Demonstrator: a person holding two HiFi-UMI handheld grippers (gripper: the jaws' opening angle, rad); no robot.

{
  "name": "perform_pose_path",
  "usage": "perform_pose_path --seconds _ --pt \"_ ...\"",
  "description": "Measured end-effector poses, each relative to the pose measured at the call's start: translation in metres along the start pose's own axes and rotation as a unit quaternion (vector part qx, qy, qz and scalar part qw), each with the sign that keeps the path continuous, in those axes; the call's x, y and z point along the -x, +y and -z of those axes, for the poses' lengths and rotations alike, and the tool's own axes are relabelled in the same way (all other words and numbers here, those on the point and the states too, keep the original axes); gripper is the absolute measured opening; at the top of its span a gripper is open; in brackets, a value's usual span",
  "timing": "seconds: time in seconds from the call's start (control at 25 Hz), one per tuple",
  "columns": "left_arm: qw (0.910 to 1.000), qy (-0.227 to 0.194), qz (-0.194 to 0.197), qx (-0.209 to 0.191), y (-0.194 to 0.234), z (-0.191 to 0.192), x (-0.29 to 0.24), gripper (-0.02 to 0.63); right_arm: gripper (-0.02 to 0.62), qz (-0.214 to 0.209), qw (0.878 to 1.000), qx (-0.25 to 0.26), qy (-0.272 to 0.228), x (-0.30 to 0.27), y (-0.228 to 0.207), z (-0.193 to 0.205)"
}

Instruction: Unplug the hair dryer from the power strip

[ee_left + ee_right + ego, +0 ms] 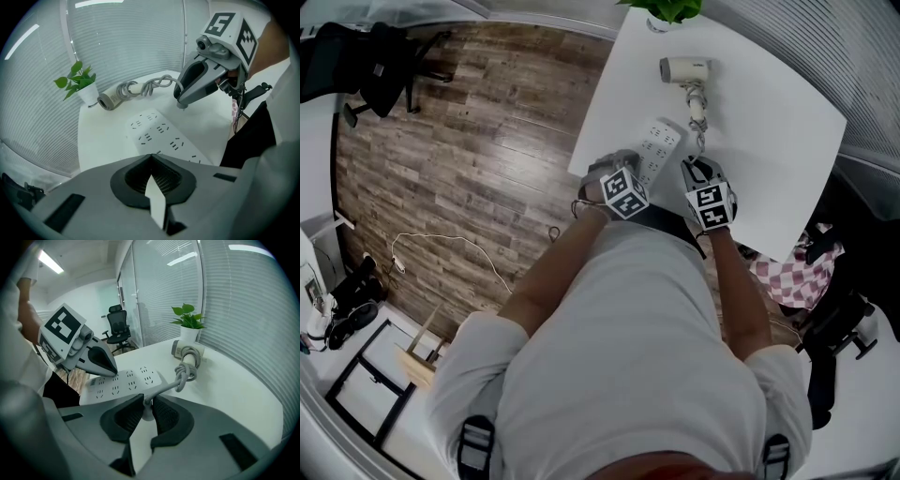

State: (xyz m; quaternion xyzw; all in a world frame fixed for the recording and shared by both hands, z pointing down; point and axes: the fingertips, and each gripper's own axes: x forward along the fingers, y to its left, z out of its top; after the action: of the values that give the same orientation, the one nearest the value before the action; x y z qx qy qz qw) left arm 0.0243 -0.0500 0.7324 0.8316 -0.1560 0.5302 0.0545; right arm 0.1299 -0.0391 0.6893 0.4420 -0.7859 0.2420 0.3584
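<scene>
Fingers (168, 417) of the right gripper (149, 398) are narrow, pinching the plug (147, 411) just beside the power strip (126, 379); prongs hidden. Left gripper (151, 157) pinched together, empty, covering the strip's near end. Hair dryer (182, 348) lies beyond the strip by a plant (190, 324), cord (180, 378) knotted.

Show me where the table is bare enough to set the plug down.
The widest bare patch of table lies right of the hair dryer and its cord, out to the edge. A smaller one sits between plant and power strip. Crowded: the near edge, where the left gripper rests on the power strip and the right gripper holds the plug.
</scene>
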Motion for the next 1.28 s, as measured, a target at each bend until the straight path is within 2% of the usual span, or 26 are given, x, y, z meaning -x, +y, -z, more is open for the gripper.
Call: perform_pose_path --seconds 0.56,0.84,1.08,1.28 --pt "1.0 -0.002 0.004 0.003 -0.001 0.0 0.0 0.029 0.075 -0.006 1.0 -0.006 0.024 -0.02 0.004 0.033" --pt "0.9999 -0.007 0.008 0.011 0.0 0.0 0.001 0.029 0.089 -0.006 1.0 -0.006 0.025 -0.021 0.006 0.031" --pt "0.9996 -0.024 0.003 0.012 -0.001 0.0 0.004 0.029 0.134 0.002 0.999 -0.024 0.024 -0.012 0.007 0.028" --pt "0.9976 -0.056 -0.001 0.042 0.008 -0.006 0.015 0.029 0.147 0.005 0.999 -0.037 0.014 0.002 0.006 0.025"
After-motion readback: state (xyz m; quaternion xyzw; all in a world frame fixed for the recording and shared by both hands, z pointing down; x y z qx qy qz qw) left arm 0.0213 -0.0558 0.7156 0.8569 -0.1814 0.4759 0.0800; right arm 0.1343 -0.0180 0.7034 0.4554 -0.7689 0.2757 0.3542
